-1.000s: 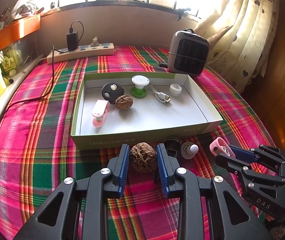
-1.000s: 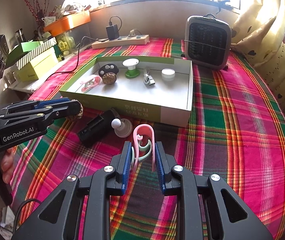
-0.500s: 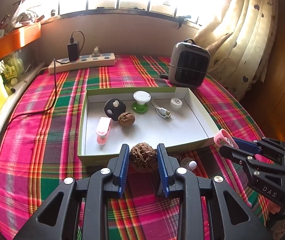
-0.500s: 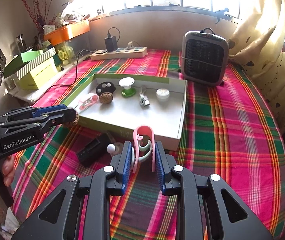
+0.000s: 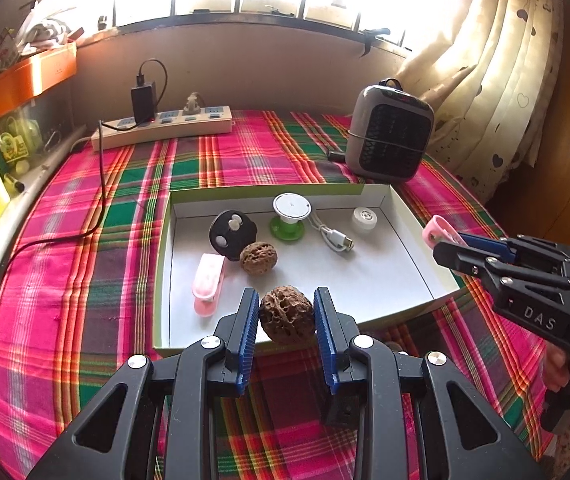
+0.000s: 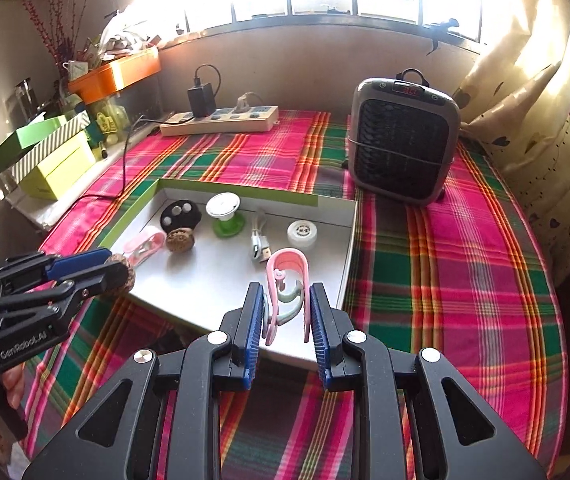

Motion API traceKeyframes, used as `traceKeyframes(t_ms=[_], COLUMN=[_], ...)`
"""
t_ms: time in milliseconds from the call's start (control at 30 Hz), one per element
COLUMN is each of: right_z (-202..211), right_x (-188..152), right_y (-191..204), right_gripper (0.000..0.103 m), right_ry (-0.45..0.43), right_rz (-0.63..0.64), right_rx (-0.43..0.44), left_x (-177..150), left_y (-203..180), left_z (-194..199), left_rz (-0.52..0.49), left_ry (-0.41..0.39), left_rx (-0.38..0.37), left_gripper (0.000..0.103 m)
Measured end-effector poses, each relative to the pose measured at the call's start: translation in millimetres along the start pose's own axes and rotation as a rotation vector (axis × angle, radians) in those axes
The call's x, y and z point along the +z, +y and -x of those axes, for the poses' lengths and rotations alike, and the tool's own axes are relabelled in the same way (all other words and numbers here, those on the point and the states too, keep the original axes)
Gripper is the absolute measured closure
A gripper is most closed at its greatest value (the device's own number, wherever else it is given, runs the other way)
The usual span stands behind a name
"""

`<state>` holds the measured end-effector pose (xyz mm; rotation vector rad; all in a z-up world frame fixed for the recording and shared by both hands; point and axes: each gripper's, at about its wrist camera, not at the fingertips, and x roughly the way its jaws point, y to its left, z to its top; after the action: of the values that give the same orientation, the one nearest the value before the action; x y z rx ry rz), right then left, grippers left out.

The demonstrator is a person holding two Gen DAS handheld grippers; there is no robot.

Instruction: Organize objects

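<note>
We have a walnut pinched between the blue pads of the left hand-held gripper, its jaws closed only as far as the shell lets them. The right hand-held gripper is nearly shut on a pink clip. Both loads hang in the air above the near edge of the box, which sits on the plaid tabletop.

The step in hand, as we read it, is carrying both pieces in and setting them down. To do it well, we should clear the near wall fully before lowering, since the walnut looks to be right over that rim. A second walnut, a pink clamp, a black disc, a green spool, a cable and a white cap crowd the far and left parts of the floor; the bare white area at the near right is the safer landing spot.

The walnut is round and likely to roll, so we lower it until it touches before opening. We keep the two grippers apart so neither knocks the other.
</note>
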<state>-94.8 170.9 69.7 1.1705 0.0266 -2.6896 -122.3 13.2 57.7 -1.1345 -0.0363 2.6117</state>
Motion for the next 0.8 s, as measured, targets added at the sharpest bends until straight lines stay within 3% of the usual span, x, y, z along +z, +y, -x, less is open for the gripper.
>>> traceKeyframes(t_ms=[800], right_z=[-63], right_x=[16], right_y=[-12], right_gripper=[0.079], right_ry=[0.107], right_rz=[-0.020], right_rx=[-0.002], left_x=[11], left_y=[8], left_z=[-39], left_rz=[0.013], left_ry=[0.053], left_rx=[0.023], left_gripper=[0.077])
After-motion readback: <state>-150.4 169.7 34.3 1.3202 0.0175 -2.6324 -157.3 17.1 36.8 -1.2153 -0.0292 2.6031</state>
